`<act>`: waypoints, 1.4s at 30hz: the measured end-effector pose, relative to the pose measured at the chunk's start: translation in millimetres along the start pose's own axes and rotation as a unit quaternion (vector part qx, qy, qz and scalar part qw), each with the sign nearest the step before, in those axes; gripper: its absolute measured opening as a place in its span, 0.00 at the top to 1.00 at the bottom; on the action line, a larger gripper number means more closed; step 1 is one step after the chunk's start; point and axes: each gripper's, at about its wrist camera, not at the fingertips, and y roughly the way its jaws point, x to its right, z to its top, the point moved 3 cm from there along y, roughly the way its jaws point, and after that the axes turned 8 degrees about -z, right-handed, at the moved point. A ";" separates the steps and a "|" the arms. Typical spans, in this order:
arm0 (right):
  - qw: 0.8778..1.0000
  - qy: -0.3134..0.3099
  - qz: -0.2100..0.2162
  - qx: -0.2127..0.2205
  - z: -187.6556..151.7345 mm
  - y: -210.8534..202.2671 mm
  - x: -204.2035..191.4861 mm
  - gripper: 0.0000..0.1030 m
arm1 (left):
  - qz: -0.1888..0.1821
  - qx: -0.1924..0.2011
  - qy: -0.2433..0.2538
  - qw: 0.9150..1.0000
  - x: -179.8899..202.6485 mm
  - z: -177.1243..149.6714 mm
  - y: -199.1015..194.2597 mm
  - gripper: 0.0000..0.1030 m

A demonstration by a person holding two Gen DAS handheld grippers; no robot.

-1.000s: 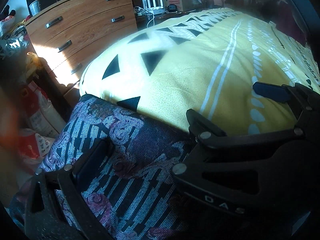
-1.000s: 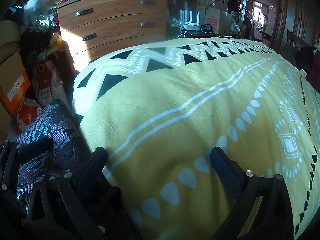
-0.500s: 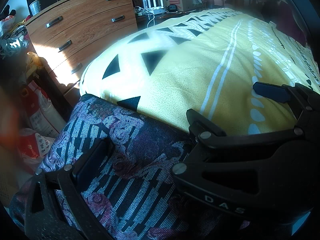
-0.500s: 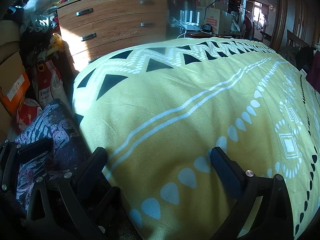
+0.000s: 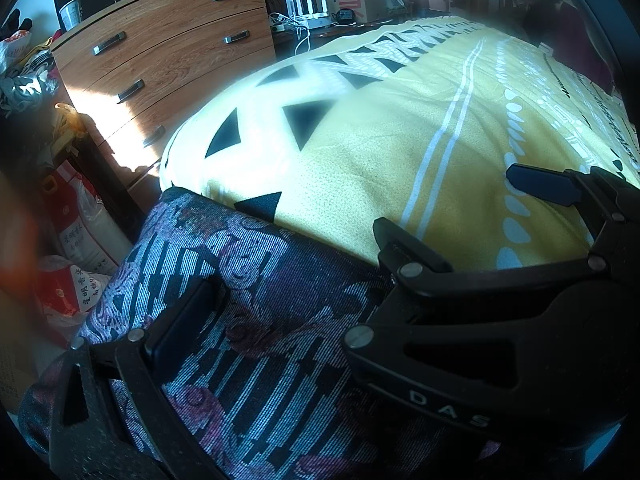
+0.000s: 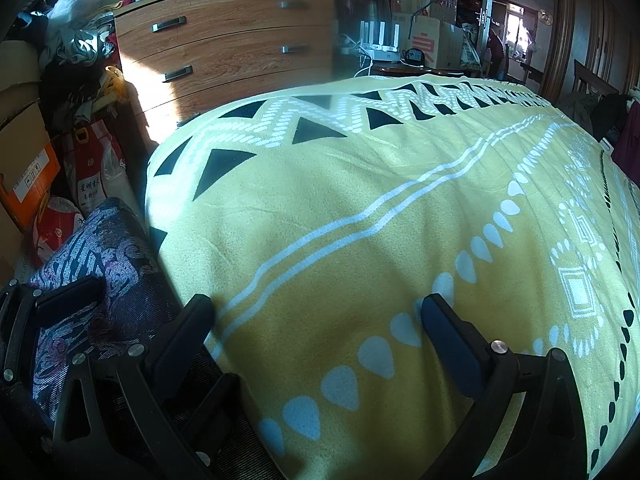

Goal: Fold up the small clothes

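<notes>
A dark purple patterned garment point(image 5: 256, 320) lies bunched at the near left corner of the bed; it also shows in the right wrist view point(image 6: 100, 248). My left gripper point(image 5: 304, 280) hovers over it, open, one finger point(image 5: 180, 320) resting against the cloth. My right gripper point(image 6: 316, 320) is open and empty just above the yellow blanket point(image 6: 360, 200), to the right of the garment; it also shows in the left wrist view point(image 5: 460, 216). The left gripper's finger point(image 6: 68, 296) shows at the right wrist view's lower left.
A wooden chest of drawers point(image 6: 228, 44) stands beyond the bed's far left corner. Bags and boxes point(image 6: 88, 176) crowd the floor left of the bed. Cardboard boxes and a white router point(image 6: 380, 40) sit behind the bed.
</notes>
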 end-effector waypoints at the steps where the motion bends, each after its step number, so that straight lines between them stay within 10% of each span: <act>1: 1.000 0.000 0.000 0.000 -0.5 0.7 3.8 0.00 | 0.000 0.000 0.000 1.000 -1.8 0.0 -0.4 0.00; 42: 1.000 0.000 0.000 0.000 -0.3 0.3 2.0 0.00 | 0.001 0.000 0.000 1.000 0.2 0.2 1.1 0.00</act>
